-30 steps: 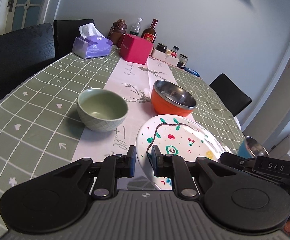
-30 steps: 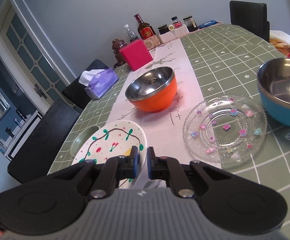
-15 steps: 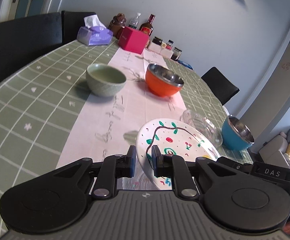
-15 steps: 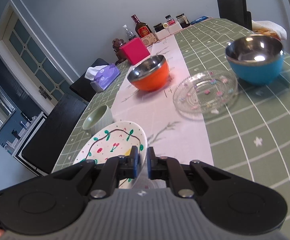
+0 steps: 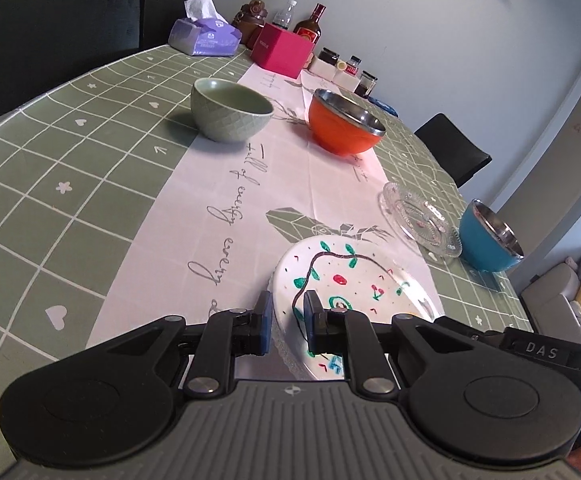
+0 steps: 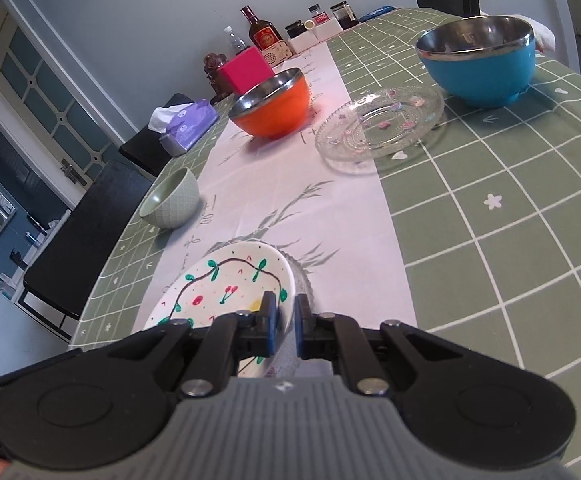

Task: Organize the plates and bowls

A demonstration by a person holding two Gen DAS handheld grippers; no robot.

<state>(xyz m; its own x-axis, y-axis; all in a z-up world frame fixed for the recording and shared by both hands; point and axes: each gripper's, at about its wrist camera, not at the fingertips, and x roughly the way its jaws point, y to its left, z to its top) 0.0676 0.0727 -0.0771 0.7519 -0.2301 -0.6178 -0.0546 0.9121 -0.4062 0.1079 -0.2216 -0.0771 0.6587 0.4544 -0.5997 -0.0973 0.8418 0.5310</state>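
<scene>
A white plate painted with a vine and cherries (image 5: 354,284) (image 6: 226,288) is held low over the white table runner near the table's front. My left gripper (image 5: 286,312) is shut on its left rim. My right gripper (image 6: 284,312) is shut on its right rim. A clear glass plate (image 5: 418,216) (image 6: 378,124) lies further along. A green bowl (image 5: 230,108) (image 6: 170,200), an orange steel-lined bowl (image 5: 344,126) (image 6: 270,102) and a blue steel-lined bowl (image 5: 488,240) (image 6: 478,58) stand upright on the table.
The table has a green checked cloth (image 5: 50,152). At its far end are a purple tissue pack (image 5: 202,36), a pink box (image 5: 280,50), bottles (image 6: 264,32) and small jars. Black chairs (image 5: 50,28) stand at the left, another (image 5: 454,152) at the right.
Both grippers have carried the painted plate back toward the table's near end and lower; the bowls and glass plate now lie further ahead. Both grips are unchanged.
</scene>
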